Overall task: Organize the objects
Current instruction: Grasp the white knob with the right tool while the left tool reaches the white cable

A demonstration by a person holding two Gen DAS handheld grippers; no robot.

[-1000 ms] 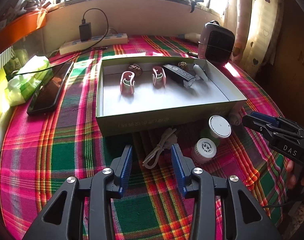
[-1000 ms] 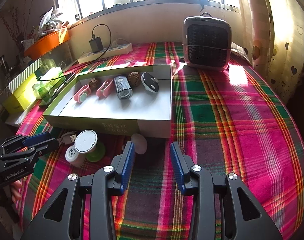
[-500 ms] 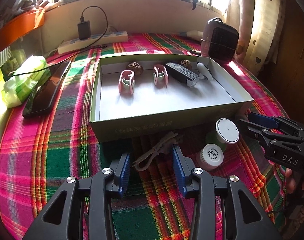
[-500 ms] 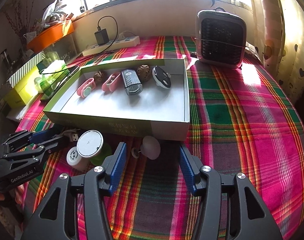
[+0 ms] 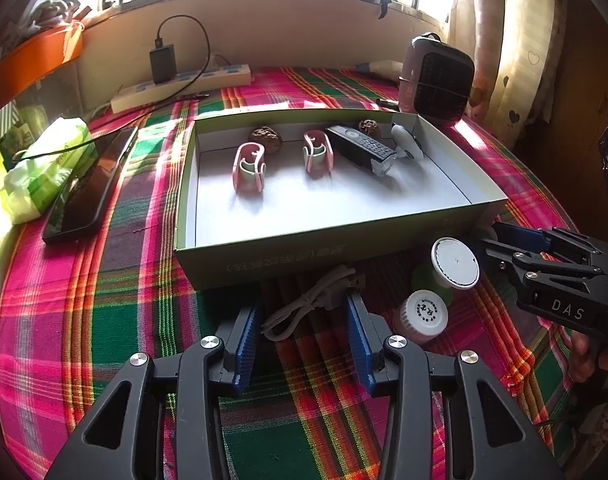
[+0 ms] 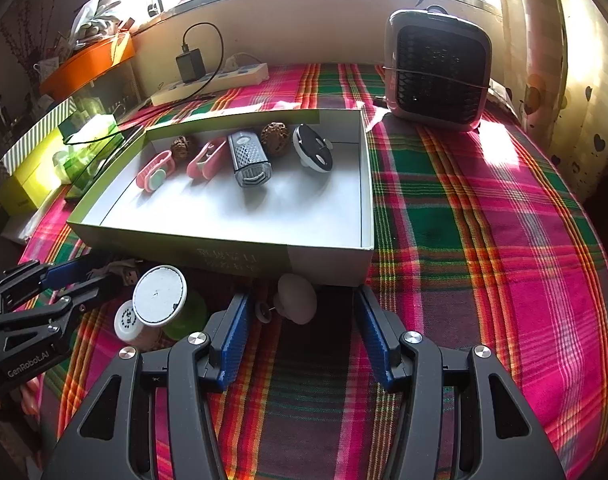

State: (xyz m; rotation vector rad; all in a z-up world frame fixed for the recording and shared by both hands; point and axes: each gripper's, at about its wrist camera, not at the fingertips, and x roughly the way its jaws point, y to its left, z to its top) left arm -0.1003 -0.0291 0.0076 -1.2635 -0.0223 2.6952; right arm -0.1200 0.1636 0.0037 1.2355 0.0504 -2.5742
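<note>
A green box on the plaid table holds two pink clips, a black-and-silver device, two walnuts and a round white-and-black gadget. In front of the box lie a coiled white USB cable, a green jar with a white lid, a small white bottle and a white knob-shaped object. My left gripper is open around the cable. My right gripper is open around the white knob.
A dark space heater stands at the back right. A power strip with a charger lies by the wall. A black phone and a green tissue pack lie left of the box.
Both grippers moved forward toward the box. The left now has the cable between its fingers. The right opened wider and now has the white knob between its fingers.
</note>
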